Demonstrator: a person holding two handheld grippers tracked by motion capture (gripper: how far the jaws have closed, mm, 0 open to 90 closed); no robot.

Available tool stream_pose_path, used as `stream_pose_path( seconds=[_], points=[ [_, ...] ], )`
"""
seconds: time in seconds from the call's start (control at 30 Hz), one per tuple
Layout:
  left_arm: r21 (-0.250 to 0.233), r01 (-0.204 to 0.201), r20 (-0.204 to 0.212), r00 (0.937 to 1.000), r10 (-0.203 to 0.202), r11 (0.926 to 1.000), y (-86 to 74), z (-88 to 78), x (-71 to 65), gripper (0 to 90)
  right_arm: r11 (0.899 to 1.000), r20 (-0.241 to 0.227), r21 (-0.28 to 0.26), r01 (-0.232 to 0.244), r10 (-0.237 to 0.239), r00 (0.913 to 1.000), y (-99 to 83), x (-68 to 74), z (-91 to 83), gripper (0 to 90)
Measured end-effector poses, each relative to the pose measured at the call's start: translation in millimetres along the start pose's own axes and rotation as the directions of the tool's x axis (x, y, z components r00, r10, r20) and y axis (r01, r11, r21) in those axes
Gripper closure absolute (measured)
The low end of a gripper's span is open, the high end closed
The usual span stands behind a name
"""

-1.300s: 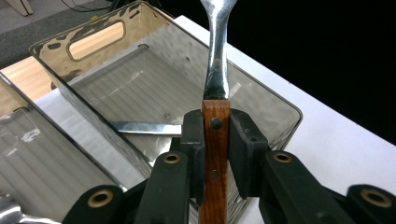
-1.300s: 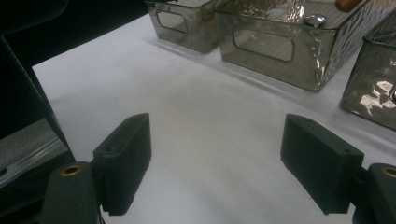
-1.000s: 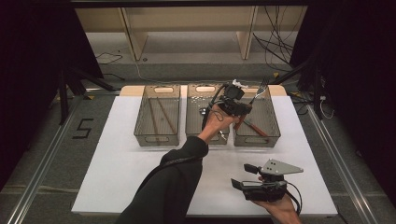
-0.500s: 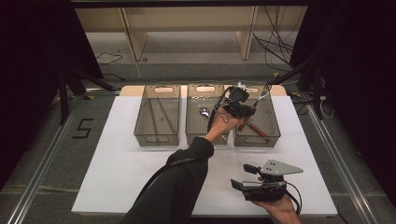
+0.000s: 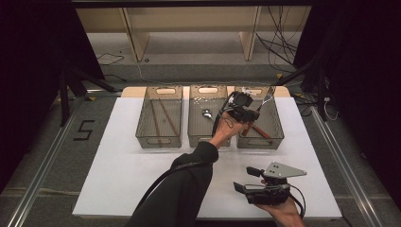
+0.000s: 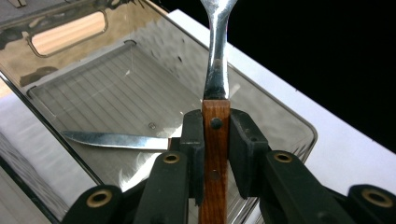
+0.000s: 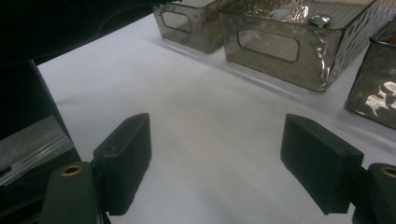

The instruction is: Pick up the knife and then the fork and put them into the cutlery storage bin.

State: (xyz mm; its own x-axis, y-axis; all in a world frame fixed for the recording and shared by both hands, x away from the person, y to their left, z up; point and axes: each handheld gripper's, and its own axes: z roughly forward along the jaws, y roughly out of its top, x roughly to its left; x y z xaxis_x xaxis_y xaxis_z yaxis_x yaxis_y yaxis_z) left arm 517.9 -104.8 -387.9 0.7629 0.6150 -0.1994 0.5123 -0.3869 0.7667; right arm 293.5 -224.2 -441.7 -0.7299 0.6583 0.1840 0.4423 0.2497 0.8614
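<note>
The wooden-handled fork [image 6: 216, 135] stands clamped between the pads of the left tongs [image 6: 216, 140], its metal neck rising out of the top of the left gripper view, so its prongs are cut off there. It hangs over the rightmost bin [image 5: 275, 135], inside whose walls a knife [image 6: 114, 140] lies flat on the ribbed floor. Beside that bin stand the middle bin [image 5: 196, 118] and the left bin [image 5: 146, 132], close together on the white bench [image 5: 123, 175]. The left arm reaches forward across the bench to that bin. Nearer than the bins, the right tongs [image 7: 217, 163] rest low over bare bench, pads wide apart, nothing between them.
</note>
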Motion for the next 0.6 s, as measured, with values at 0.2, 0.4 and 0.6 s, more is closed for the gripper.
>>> stream_pose_path(
  seconds=[0.2, 0.4, 0.6],
  points=[
    [0.011, 0.016, -0.008, 0.9998, -0.016, 0.9998, -0.8, 1.3, 1.0, 75.5, 1.0, -0.002, 0.001, 0.0, 0.0, 1.0, -0.5, -0.1, 0.1, 25.4],
    [0.007, 0.034, -0.024, 0.9991, -0.034, 0.9994, -0.6, 1.0, 0.0, 64.8, 1.0, 0.0, 0.002, 0.001, -0.001, 1.0, -0.7, 0.3, 0.0, 25.5],
    [0.015, 0.03, -0.032, 0.9991, -0.03, 0.9994, 5.3, -9.5, -2.7, 48.8, 1.0, 0.002, 0.002, 0.001, -0.001, 1.0, -1.0, 0.2, 0.0, 25.5]
  ],
)
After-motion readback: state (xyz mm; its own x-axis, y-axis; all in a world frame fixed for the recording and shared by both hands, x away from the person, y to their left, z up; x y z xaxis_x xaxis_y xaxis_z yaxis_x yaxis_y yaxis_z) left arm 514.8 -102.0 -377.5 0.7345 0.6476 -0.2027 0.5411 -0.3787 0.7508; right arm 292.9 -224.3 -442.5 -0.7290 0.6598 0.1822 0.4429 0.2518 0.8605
